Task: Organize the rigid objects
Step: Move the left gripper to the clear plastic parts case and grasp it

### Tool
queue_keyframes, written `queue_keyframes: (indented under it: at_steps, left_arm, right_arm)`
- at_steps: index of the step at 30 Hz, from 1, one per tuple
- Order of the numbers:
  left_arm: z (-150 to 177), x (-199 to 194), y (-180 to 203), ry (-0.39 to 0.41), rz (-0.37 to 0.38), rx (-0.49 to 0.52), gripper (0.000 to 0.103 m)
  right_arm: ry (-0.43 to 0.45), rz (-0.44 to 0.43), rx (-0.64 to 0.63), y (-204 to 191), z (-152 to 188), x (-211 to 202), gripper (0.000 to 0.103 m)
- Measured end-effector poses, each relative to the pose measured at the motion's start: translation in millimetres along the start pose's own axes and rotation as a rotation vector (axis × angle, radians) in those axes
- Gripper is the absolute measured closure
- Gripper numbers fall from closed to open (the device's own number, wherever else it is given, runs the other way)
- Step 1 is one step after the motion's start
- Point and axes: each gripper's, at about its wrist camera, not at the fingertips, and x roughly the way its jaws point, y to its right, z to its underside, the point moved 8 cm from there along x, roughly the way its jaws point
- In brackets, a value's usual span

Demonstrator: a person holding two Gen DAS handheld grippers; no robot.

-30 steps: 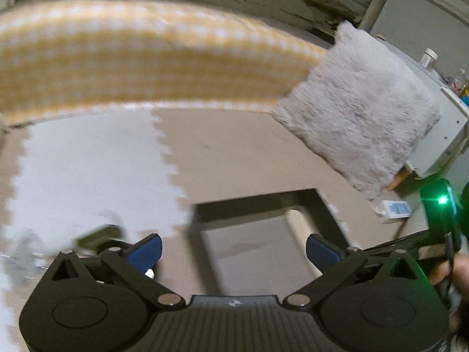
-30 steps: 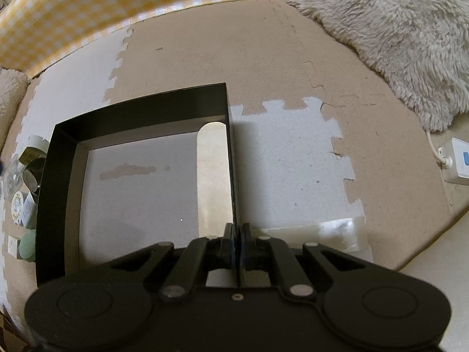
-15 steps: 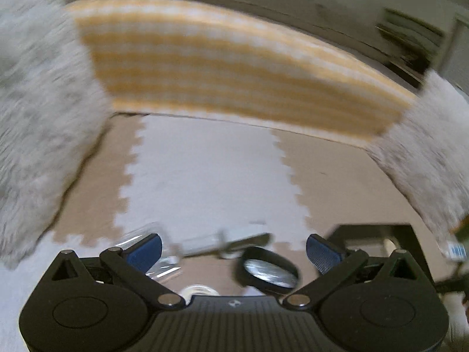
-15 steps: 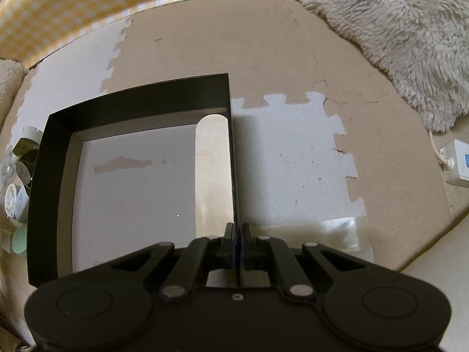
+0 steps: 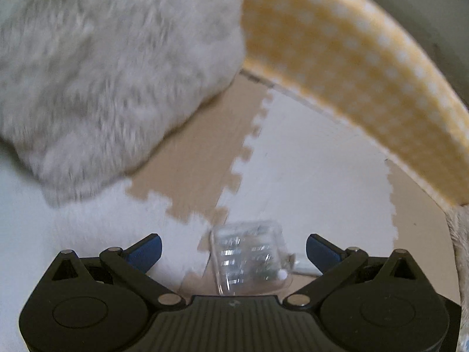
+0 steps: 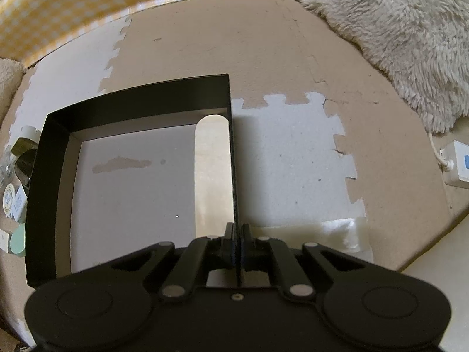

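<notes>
Two grippers: right gripper (image 6: 237,231) fingers clenched on black tray (image 6: 137,99) wall; left gripper (image 5: 233,250) fingers released around clear box (image 5: 249,252) at six o'clock

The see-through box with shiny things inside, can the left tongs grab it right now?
Probably yes. The left tongs stand open, and the see-through box sits on the foam mat right between the blue pads, untouched. Nothing blocks it, though the picture is blurry.
</notes>
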Motion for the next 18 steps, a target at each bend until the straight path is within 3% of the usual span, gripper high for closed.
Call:
queue_keyframes:
  at_steps: [6,14,18]
  left_arm:
    - [13,26,9,-0.022,-0.045,0.002,0.000]
    - [12,36,22,0.026,-0.160,0.173,0.000]
    - [9,42,18,0.017,-0.156,0.153,0.000]
  right_arm:
    - [-0.003,0.011,-0.018,-2,0,1,0.099]
    - [-0.004,0.019,-0.031,-3,0,0,0.098]
    - [-0.007,0.029,-0.042,-4,0,0,0.097]
